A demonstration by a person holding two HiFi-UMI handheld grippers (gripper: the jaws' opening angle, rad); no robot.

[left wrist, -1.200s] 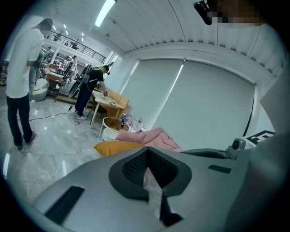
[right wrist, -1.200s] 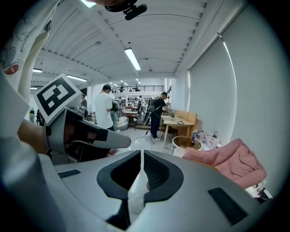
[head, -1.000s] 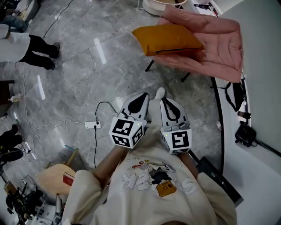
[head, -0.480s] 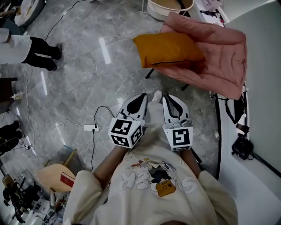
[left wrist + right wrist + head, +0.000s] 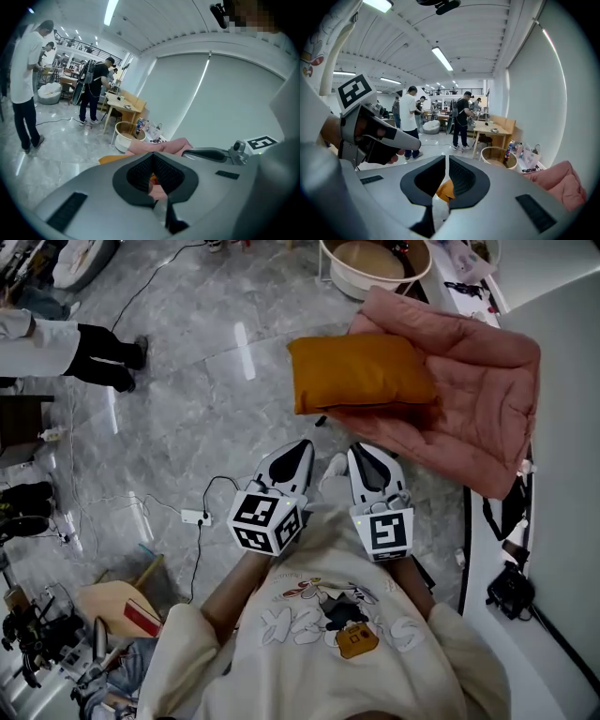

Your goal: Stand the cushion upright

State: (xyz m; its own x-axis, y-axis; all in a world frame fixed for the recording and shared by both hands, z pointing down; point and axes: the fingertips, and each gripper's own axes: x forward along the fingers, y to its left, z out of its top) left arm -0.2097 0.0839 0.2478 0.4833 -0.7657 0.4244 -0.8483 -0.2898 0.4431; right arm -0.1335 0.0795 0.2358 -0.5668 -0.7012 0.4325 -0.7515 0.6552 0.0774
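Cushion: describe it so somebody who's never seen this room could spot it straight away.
In the head view, find the big pink quilted pad spread beside the pale wall on the right. The cushion lies flat on its left end. It is the only mustard-orange thing there: a plump rectangle, unlike the pink pad beneath and the round cream tub beyond.

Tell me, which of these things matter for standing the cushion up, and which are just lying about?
For the job: orange cushion, lying flat; left gripper and right gripper, both shut and empty.
Lying about: pink quilt under the cushion, round tub, white power strip.
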